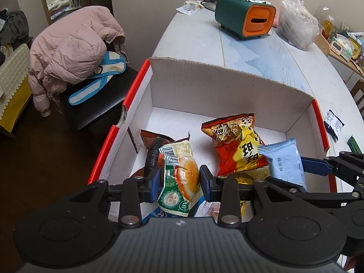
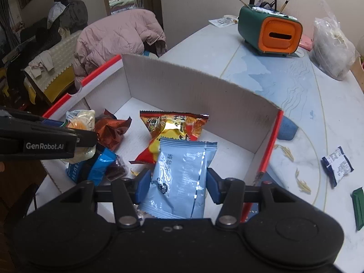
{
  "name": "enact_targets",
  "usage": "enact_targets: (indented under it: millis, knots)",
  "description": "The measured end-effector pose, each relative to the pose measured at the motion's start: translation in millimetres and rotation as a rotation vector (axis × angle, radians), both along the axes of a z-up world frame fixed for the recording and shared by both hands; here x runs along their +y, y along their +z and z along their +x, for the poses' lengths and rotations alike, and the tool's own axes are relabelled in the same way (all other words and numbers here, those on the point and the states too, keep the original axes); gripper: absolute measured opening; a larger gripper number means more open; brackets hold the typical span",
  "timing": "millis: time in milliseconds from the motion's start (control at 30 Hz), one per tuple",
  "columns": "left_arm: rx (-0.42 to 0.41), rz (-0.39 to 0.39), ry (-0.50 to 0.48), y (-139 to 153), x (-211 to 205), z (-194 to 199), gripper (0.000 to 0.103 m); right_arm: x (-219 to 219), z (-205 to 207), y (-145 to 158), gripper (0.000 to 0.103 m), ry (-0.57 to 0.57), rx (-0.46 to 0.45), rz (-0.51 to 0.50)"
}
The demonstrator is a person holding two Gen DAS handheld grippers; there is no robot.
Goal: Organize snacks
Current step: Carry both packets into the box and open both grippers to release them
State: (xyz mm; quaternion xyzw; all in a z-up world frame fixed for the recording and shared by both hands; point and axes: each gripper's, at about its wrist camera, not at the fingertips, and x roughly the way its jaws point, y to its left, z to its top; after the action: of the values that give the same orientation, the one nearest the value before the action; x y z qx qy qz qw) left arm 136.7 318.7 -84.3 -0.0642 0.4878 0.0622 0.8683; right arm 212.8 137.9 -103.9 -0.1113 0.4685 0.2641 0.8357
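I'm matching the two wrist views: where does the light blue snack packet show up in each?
Left wrist: light blue packet at right, held by the right tool.
Right wrist: light blue packet at bottom centre, between the tool's fingers.
Shared landmark: the red-and-yellow chip bag beside it.

You worked at a pale marble-patterned table (image 1: 261, 52); beside it a pink padded jacket (image 1: 72, 52) draped a black-seated chair (image 1: 95, 104) over dark flooring (image 1: 45, 159).

Right claw (image 2: 178, 183) grips a pale blue packet (image 2: 179, 179) over the box (image 2: 182, 86).
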Motion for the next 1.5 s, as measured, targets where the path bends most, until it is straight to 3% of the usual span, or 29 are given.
enact_targets:
  millis: [400, 700, 900, 1500]
  knots:
    - [0.017, 0.020, -0.028, -11, -5, 3, 0.035, 9, -5, -9, 0.053, 0.035, -0.012, -0.044]
    - [0.011, 0.020, -0.037, -8, -9, -1, 0.036, 2, -8, -3, 0.062, 0.027, -0.016, -0.017]
    - [-0.023, 0.019, -0.046, 0, -14, -9, 0.043, -5, -14, 7, 0.066, 0.024, -0.026, 0.014]
    - [-0.126, 0.008, -0.129, 36, -48, -34, 0.050, -43, -35, 45, 0.075, -0.008, -0.067, 0.113]
